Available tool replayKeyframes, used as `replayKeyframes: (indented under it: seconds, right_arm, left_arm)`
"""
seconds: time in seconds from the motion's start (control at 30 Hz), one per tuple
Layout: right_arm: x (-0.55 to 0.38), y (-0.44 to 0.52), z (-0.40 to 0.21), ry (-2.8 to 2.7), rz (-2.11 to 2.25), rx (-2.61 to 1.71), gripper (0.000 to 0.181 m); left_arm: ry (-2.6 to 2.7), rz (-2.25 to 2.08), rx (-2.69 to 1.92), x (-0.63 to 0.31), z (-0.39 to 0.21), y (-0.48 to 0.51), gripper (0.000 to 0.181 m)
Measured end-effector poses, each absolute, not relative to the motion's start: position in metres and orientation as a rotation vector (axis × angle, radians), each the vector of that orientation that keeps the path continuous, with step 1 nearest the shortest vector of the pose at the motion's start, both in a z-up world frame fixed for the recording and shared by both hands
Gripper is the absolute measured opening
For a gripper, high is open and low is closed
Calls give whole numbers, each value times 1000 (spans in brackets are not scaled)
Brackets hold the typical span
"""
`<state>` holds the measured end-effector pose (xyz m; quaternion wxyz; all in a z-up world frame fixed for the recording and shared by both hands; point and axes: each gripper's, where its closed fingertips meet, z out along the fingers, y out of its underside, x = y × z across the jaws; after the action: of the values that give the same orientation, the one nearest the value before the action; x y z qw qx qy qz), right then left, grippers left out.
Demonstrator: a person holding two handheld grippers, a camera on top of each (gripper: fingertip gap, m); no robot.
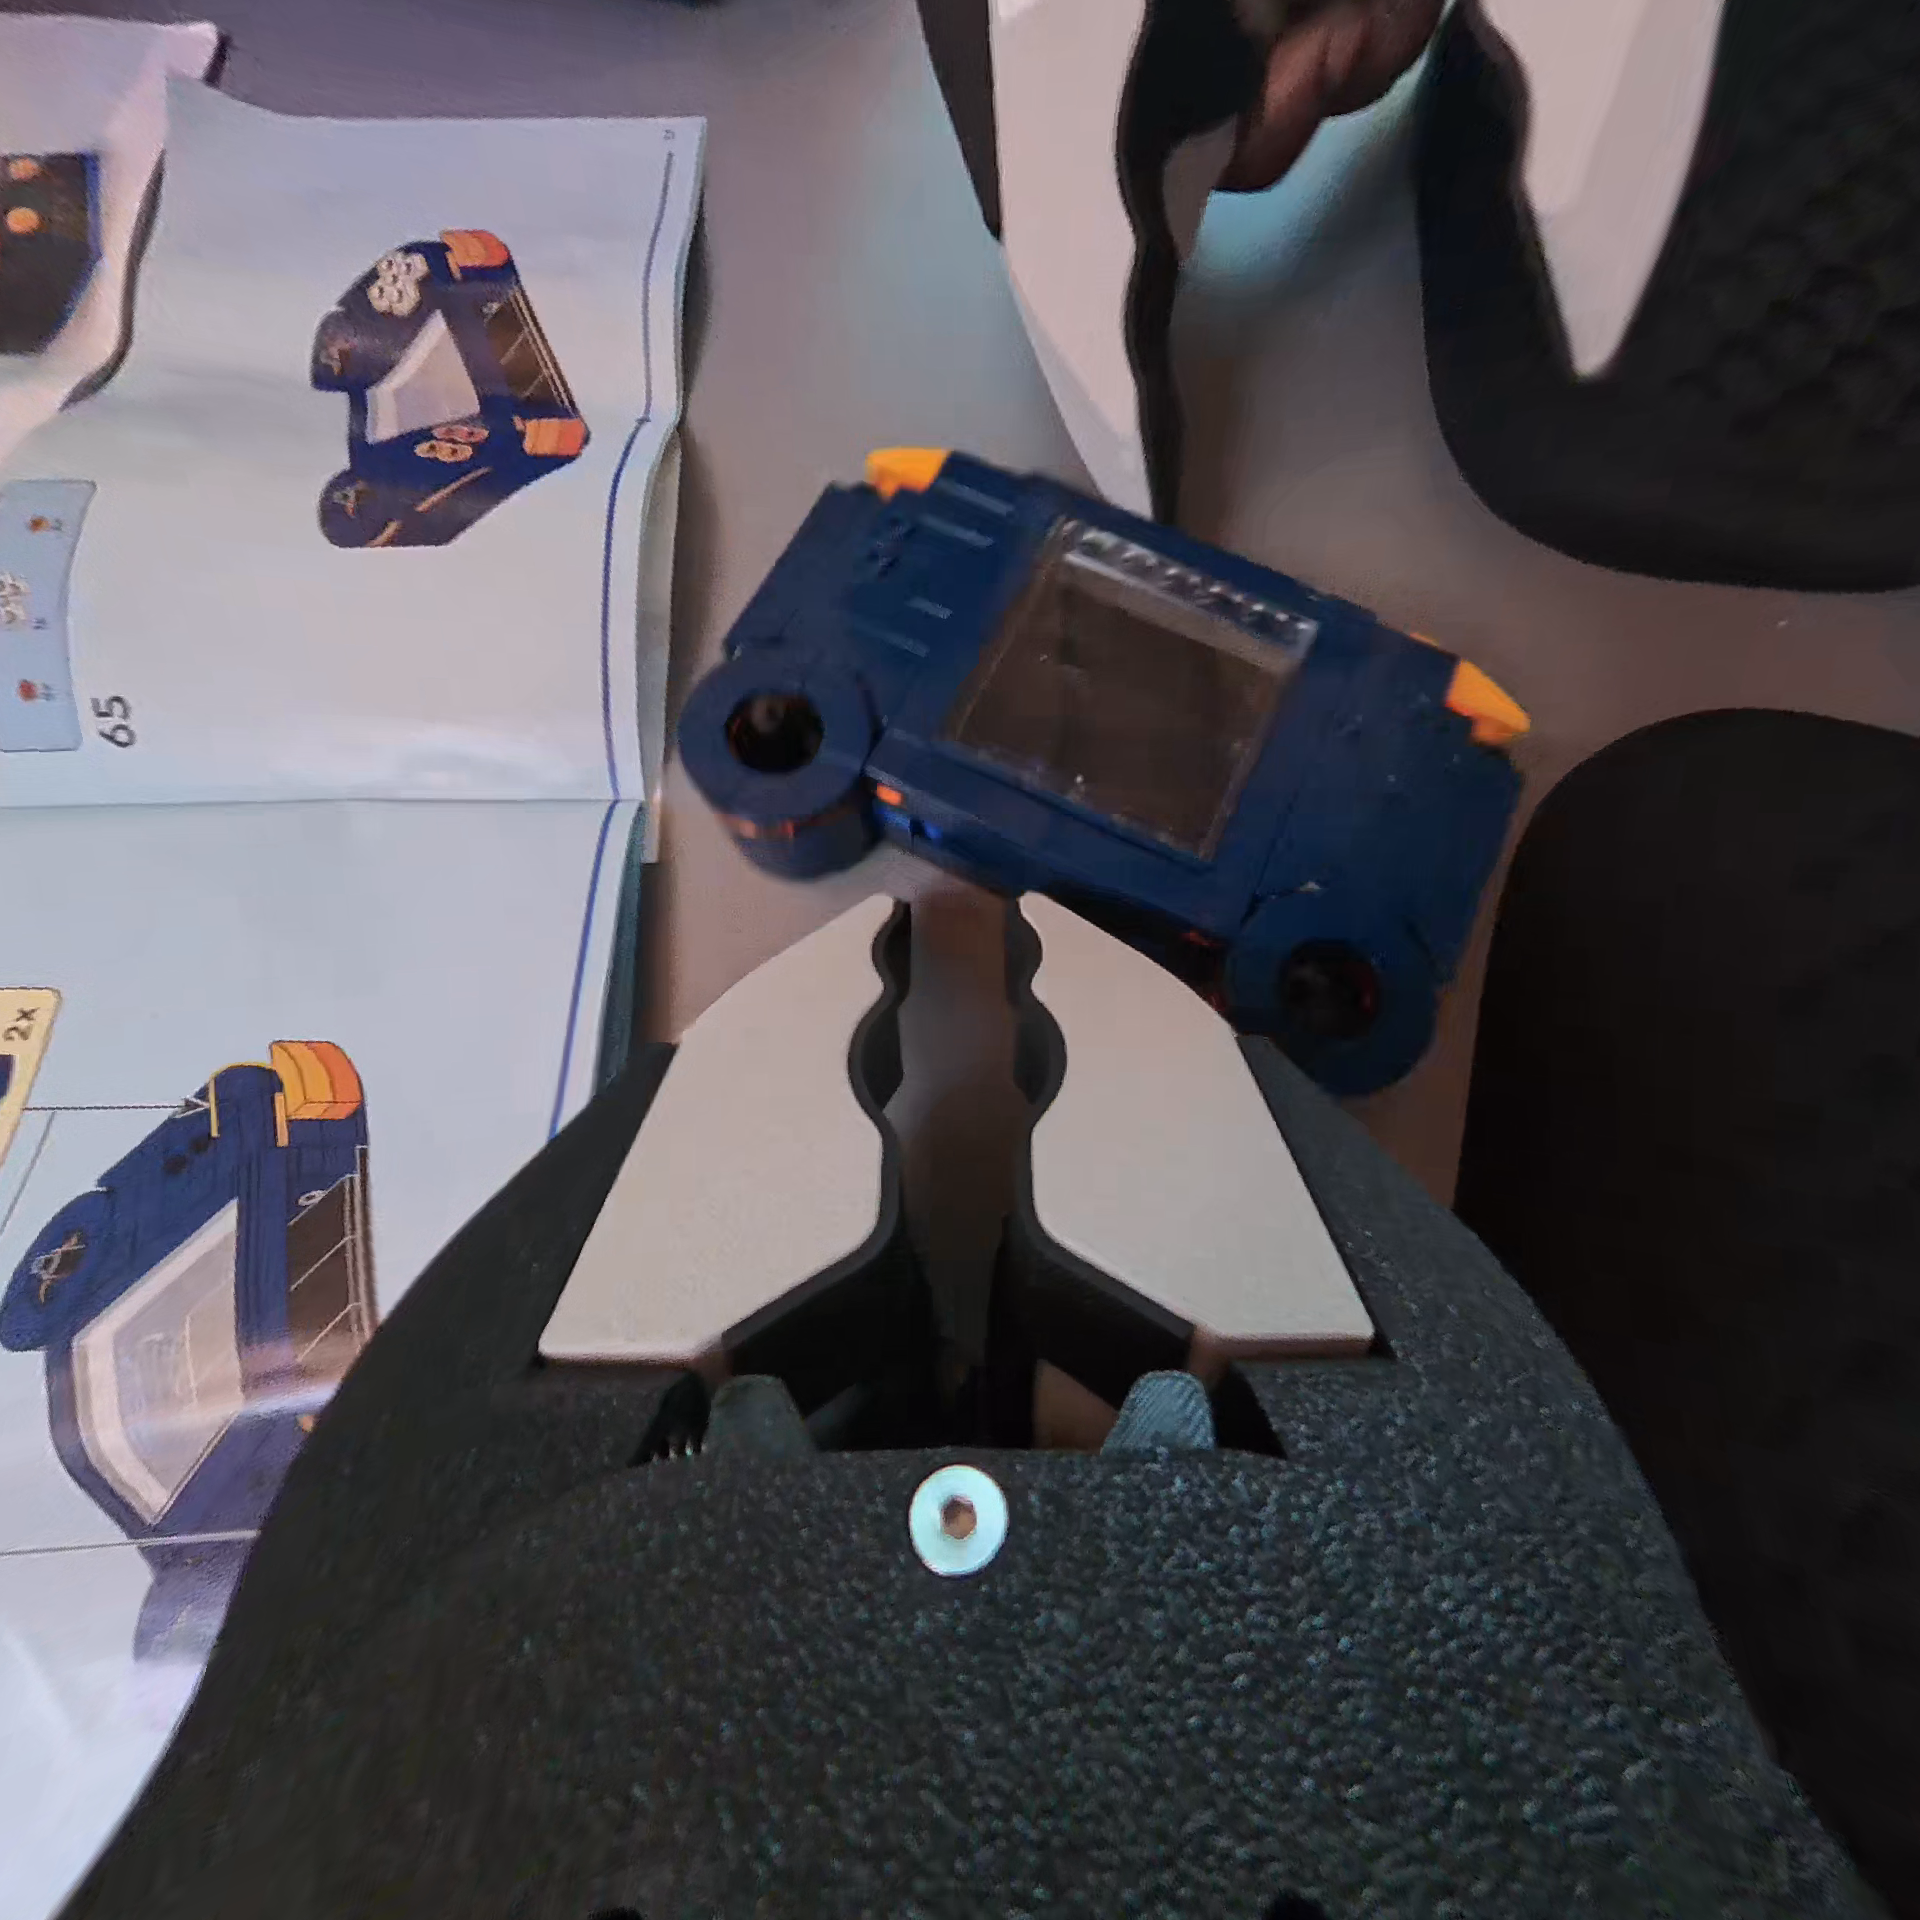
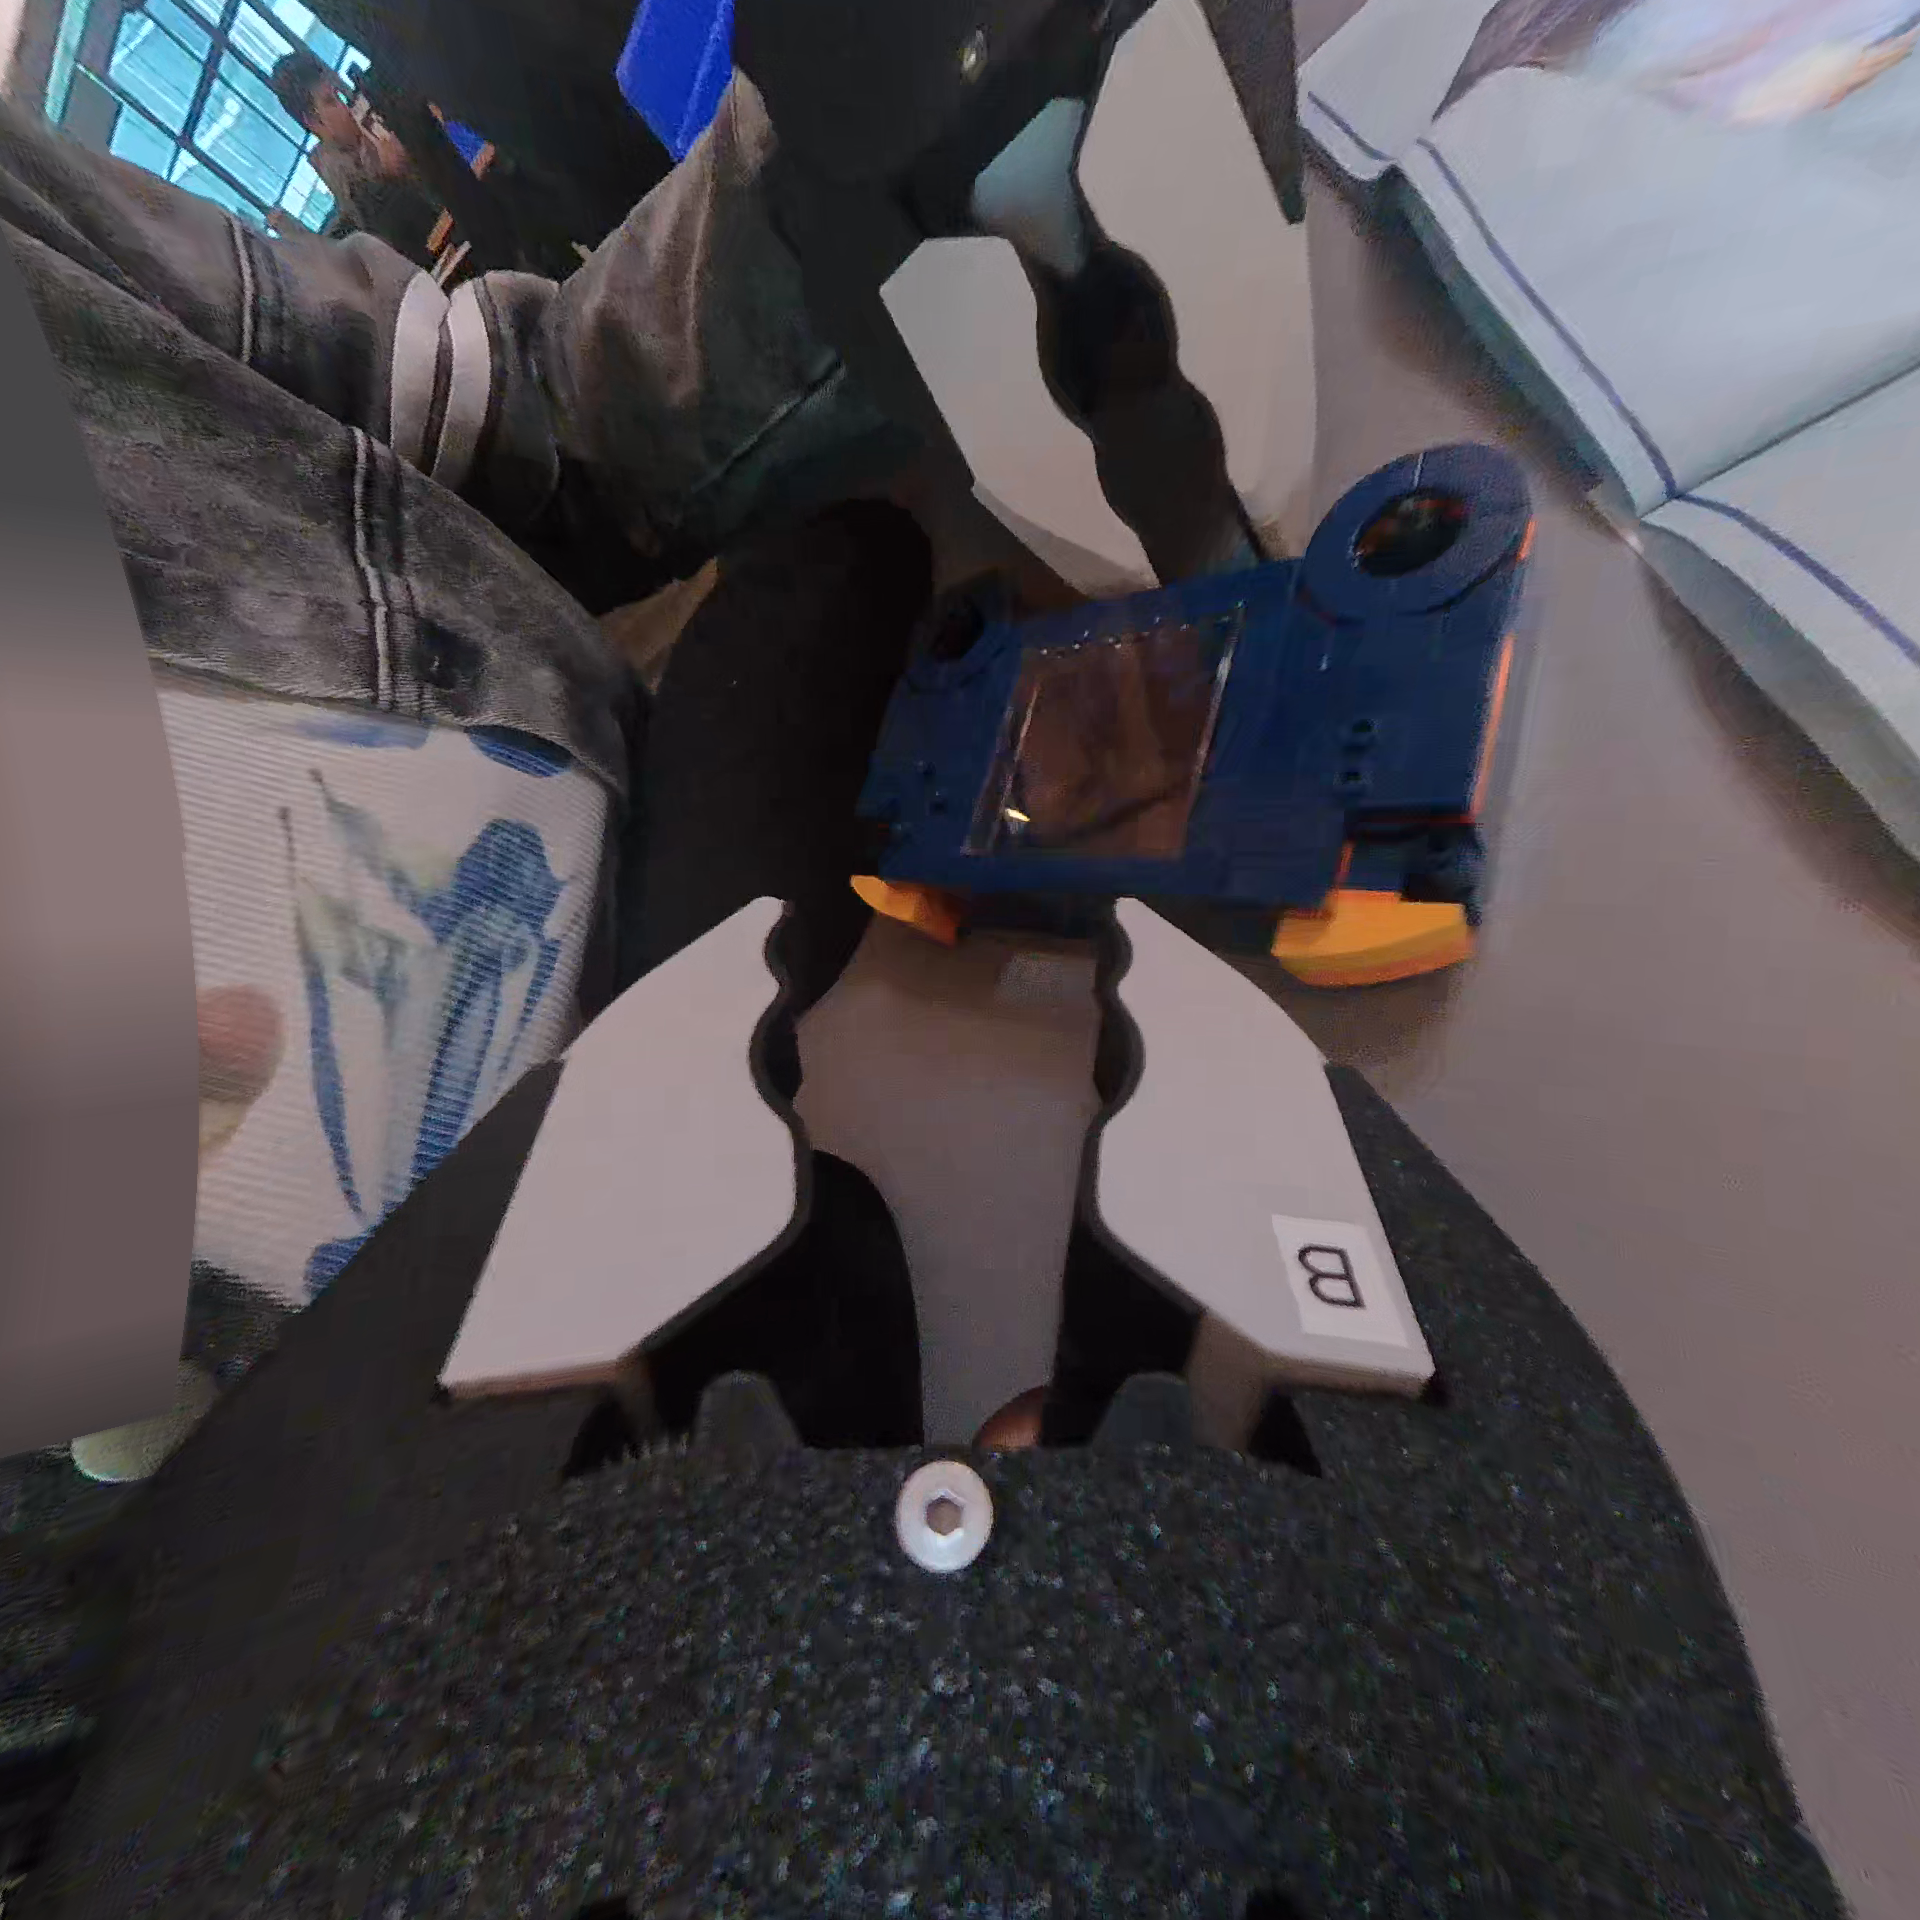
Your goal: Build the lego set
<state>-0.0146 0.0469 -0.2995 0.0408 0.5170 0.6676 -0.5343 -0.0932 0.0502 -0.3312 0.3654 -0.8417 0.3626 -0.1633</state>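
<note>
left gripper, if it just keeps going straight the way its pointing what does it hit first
Most likely the blue lego model. The left gripper is open, its tips right at the model's near lower edge, between the two round ends. Whether they already touch is unclear from this view.

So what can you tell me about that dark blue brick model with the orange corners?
The dark blue brick model looks like a handheld game controller of glossy plastic: a clear rectangular window in the middle, round ring-shaped grips with dark holes at two corners, and orange wedge pieces along the opposite edge. It sits tilted over the grey table, between the two grippers' tips; whether either touches it, I cannot tell.
</note>
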Motion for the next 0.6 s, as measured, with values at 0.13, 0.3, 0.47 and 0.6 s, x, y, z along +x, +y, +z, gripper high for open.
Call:
replayKeyframes:
  seconds: [0.13, 0.3, 0.47, 0.6]
  right_arm:
    - [-32, 72, -278, 2086, -1844, 1649, 16]
    - [-62, 64, -272, 2676, -1774, 1569, 0]
    - [-80, 50, -297, 2851, -1493, 1603, 0]
    - [-82, 46, -307, 2842, -1421, 1594, 0]
  left_arm:
    - [923, -427, -2158, -99, -335, 46, 17]
    - [860, -477, -2031, -101, -315, 47, 15]
    - [883, -514, -2000, -91, -313, 45, 15]
    - [920, -480, -2011, -92, -316, 41, 14]
